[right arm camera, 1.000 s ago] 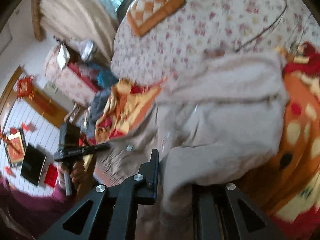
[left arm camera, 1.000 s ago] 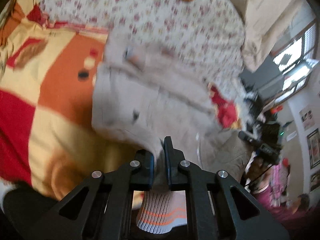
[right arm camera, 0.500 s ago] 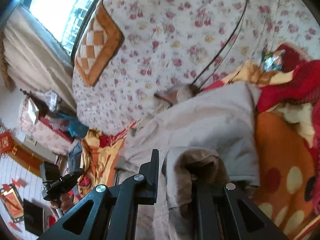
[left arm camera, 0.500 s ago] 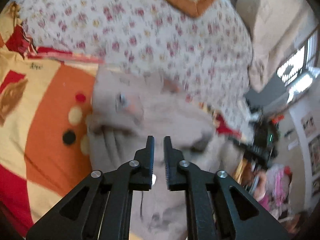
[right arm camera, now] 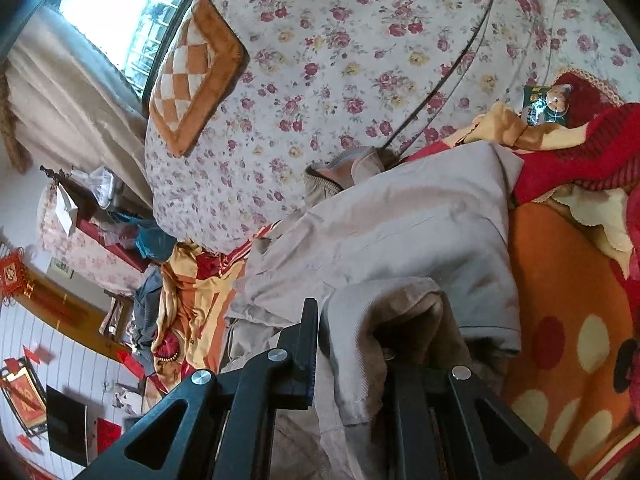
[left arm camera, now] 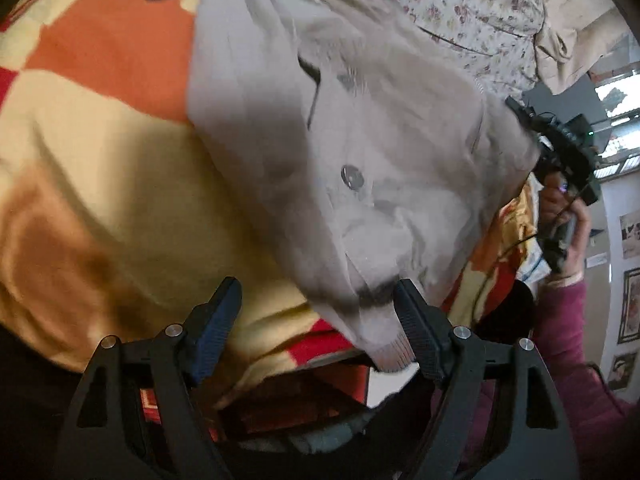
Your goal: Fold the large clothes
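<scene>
Now jacket cuff point(left arm camera: 390, 354) between left gripper's point(left arm camera: 316, 312) spread jaws

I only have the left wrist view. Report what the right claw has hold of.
Observer: The right claw is shut on a bunched fold of the pale grey fabric jacket.
Operator: Tell me what lies beyond the jacket on that side.
Observer: An orange-and-white checked square cushion rests on the rose-patterned cover.
Operator: Name anything small near the jacket.
Observer: A small green packet sits by the red knitted blanket, apart from the jacket.
</scene>
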